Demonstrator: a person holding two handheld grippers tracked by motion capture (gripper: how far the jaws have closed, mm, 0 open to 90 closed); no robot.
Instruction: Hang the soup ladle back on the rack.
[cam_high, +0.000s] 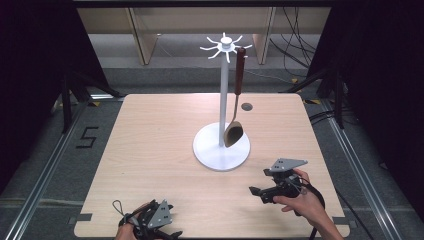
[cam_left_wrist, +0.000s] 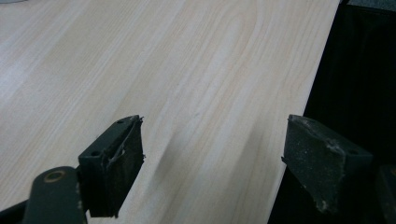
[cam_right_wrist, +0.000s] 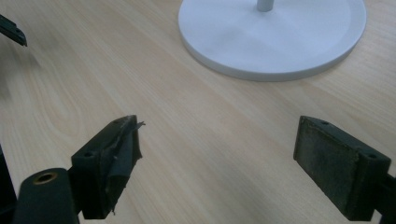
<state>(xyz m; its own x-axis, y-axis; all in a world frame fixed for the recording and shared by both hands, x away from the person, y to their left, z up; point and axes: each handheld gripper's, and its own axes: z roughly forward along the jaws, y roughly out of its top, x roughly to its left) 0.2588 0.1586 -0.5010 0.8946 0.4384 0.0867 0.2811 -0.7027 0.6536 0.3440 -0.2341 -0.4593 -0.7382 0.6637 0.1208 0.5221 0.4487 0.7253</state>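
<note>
1. Where the light wood tabletop (cam_high: 150, 150) fills the middle of the high view, a white hanger stand (cam_high: 221, 147) rests on its round base right of centre.
2. From one hook at the stand's spoked top hangs a wooden spoon (cam_high: 236, 107), bowl down, just above the base.
3. The right gripper (cam_high: 256, 192), held near the base, has its fingers (cam_right_wrist: 341, 165) spread wide and empty.
4. The left gripper (cam_high: 172, 234) sits at the near edge, its fingers (cam_left_wrist: 114, 161) likewise released over bare wood.
</note>
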